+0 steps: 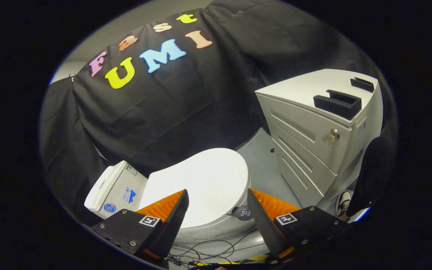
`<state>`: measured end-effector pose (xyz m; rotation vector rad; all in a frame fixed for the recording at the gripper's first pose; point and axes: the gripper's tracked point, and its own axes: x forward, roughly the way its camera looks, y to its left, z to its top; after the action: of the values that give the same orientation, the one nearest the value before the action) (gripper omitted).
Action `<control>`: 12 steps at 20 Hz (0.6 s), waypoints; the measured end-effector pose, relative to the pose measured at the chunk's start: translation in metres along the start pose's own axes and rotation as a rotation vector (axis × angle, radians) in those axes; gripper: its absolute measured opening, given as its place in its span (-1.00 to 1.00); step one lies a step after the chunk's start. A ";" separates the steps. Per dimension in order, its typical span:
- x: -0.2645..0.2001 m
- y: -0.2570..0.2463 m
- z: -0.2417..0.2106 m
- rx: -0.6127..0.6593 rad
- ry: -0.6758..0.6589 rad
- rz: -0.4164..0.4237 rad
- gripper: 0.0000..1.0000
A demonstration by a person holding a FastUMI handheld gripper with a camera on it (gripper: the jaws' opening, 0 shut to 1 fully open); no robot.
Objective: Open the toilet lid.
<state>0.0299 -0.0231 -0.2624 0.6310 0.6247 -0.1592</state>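
One toilet [201, 195] with its white lid [204, 183] down flat, one cistern [116, 189], one drawer cabinet [313, 138]. The tongs [218, 210] gape wide above the lid, holding nothing.

One toilet [201, 187], one drawer cabinet [313, 142]

Grey floor [261, 165] carries toilet [201, 187], drawer cabinet [313, 142] and loose cables [208, 249].

The lid [204, 183] looks like smooth, glossy plastic, and the tank [116, 189] too. The cabinet [306, 150] seems painted metal, a bit matt, with a shiny metal lock [331, 136]. The wall [171, 108] is matt, creased cloth. The fingers [174, 221] have ribbed pads
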 end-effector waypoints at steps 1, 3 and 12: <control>0.004 -0.003 -0.006 0.009 0.019 -0.008 0.92; 0.010 -0.008 -0.019 0.025 0.044 -0.030 0.92; 0.025 -0.034 -0.051 0.296 0.045 -0.161 0.92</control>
<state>0.0141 -0.0184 -0.3265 0.8711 0.7022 -0.3933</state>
